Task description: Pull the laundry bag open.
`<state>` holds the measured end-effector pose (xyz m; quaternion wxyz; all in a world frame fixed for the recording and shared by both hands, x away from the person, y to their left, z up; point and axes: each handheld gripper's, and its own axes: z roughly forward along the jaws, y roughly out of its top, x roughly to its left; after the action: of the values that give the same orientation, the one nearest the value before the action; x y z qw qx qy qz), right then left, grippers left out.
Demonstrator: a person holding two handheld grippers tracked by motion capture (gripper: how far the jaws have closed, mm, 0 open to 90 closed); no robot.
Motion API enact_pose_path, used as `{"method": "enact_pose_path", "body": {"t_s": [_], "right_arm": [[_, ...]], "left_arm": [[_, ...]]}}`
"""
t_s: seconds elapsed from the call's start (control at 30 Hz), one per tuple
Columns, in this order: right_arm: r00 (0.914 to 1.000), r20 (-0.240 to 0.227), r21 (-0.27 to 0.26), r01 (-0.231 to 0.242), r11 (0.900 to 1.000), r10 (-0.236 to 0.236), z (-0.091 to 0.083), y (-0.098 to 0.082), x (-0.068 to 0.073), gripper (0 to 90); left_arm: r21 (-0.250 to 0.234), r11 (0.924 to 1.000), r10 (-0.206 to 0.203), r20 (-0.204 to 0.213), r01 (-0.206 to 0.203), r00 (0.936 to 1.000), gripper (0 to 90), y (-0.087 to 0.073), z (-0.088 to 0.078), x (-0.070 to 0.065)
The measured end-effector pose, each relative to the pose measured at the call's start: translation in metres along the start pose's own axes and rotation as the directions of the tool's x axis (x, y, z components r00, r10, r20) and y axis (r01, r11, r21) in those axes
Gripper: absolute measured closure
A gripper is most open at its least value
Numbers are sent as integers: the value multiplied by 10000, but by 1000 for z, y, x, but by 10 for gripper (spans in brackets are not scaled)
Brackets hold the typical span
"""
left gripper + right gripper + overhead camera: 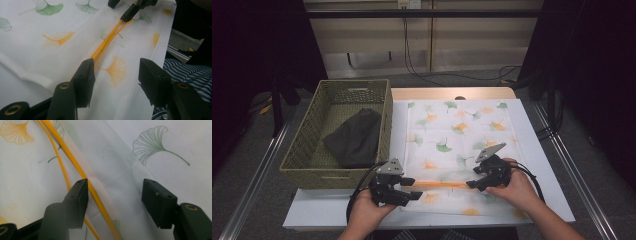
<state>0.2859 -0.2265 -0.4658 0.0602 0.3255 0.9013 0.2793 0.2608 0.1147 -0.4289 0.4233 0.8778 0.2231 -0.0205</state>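
A thin white cloth [459,150] printed with green and orange ginkgo leaves lies spread across the table [544,165], its far edge near the table's far edge and its near edge close to the person's side. An orange hem [439,185] runs straight across it, parallel to the table's near edge, where the near part of the cloth is folded over.

The left gripper [404,189] sits low over the cloth's near left corner, pointing right along that orange line. In the left gripper view its jaws stand apart: the orange hem [106,42] runs up to the left jaw and seems to touch its tip, while the right jaw hangs free over the cloth [37,57] near its edge. Nothing is pinched between them.

The right gripper [476,184] is near the other end of the hem, toward the table's near right corner, pointing left at the other gripper. In the right gripper view its jaws are spread wide, with the orange hem [75,165] passing just beside the left jaw and a raised ridge of cloth [117,170] lying between the two. The pads do not press on it.

To the left of the cloth, at the table's left edge, stands a woven basket [307,145] with a dark garment [354,137] lying in it.
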Motion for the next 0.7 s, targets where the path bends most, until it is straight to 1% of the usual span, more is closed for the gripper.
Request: {"method": "enact_pose_path", "body": {"t_s": [0.03, 0.07, 0.1, 0.17, 0.2, 0.23, 0.27, 0.3, 0.37, 0.4, 0.47, 0.5, 0.53, 0.57, 0.6, 0.63, 0.7], "right_arm": [[9999, -1, -7, 126, 9999, -126, 1, 0, 0, 374], [10000, 77, 84, 49, 10000, -49, 0, 0, 2, 377], [9998, 141, 80, 145, 9999, -146, 1, 1, 2, 385], [9997, 212, 89, 106, 9999, -108, 1, 1, 3, 409], [9990, 292, 26, 326, 9995, -326, 2, 2, 1, 426], [9994, 312, 121, 109, 9999, -113, 1, 2, 1, 450], [9995, 297, 76, 111, 9999, -113, 1, 2, 0, 477], [9994, 344, 103, 9, 9999, -13, 0, 2, 0, 507], [9992, 387, 54, 50, 10000, -52, 0, 2, -3, 560], [9990, 435, 104, -76, 9999, 71, -1, 3, -3, 589], [9990, 433, 64, -56, 10000, 53, -1, 3, -6, 632], [9991, 421, 0, 22, 10000, -22, 0, 3, -7, 646], [9986, 515, 66, -101, 9999, 98, 0, 4, -7, 662], [9986, 526, 29, -101, 9999, 100, 0, 4, -7, 668], [9989, 466, -14, -70, 10000, 70, 1, 5, -7, 668], [9988, 472, 50, -144, 9999, 141, 1, 6, -7, 664], [9985, 544, 73, -80, 9999, 75, 2, 7, -7, 667]], "left_arm": [[25, 10000, 30, 0, -30, 10000, 468, 0, 0, 0], [-10, 10000, 31, 63, -31, 10000, 468, 0, 1, 1], [-43, 10000, 24, 125, -23, 9999, 468, 0, 1, 1], [-53, 10000, -3, 139, 4, 9999, 467, 0, 1, 2], [-48, 10000, -12, 128, 13, 9999, 467, 0, 1, 2], [-111, 9999, -32, 191, 34, 9998, 466, -1, 1, 2], [-55, 10000, -32, 175, 33, 9998, 464, -1, 1, 2], [30, 10000, -51, 115, 50, 9999, 464, -1, 1, 2], [43, 10000, -39, 156, 38, 9999, 463, -1, 2, 2], [55, 10000, -21, 157, 20, 9999, 462, -1, 2, 1], [-7, 10000, -8, 201, 9, 9998, 460, -1, 3, 1], [85, 10000, 45, 134, -46, 9999, 460, 0, 2, 1], [49, 10000, 48, 158, -48, 9999, 459, 0, 2, 1], [21, 10000, 13, 178, -13, 9998, 459, 0, 2, 1], [29, 10000, 20, 172, -20, 9999, 459, -1, 2, 1], [24, 10000, 17, 172, -18, 9999, 456, -1, 2, 1], [40, 10000, 62, 159, -63, 9999, 450, -1, 2, 1]]}}
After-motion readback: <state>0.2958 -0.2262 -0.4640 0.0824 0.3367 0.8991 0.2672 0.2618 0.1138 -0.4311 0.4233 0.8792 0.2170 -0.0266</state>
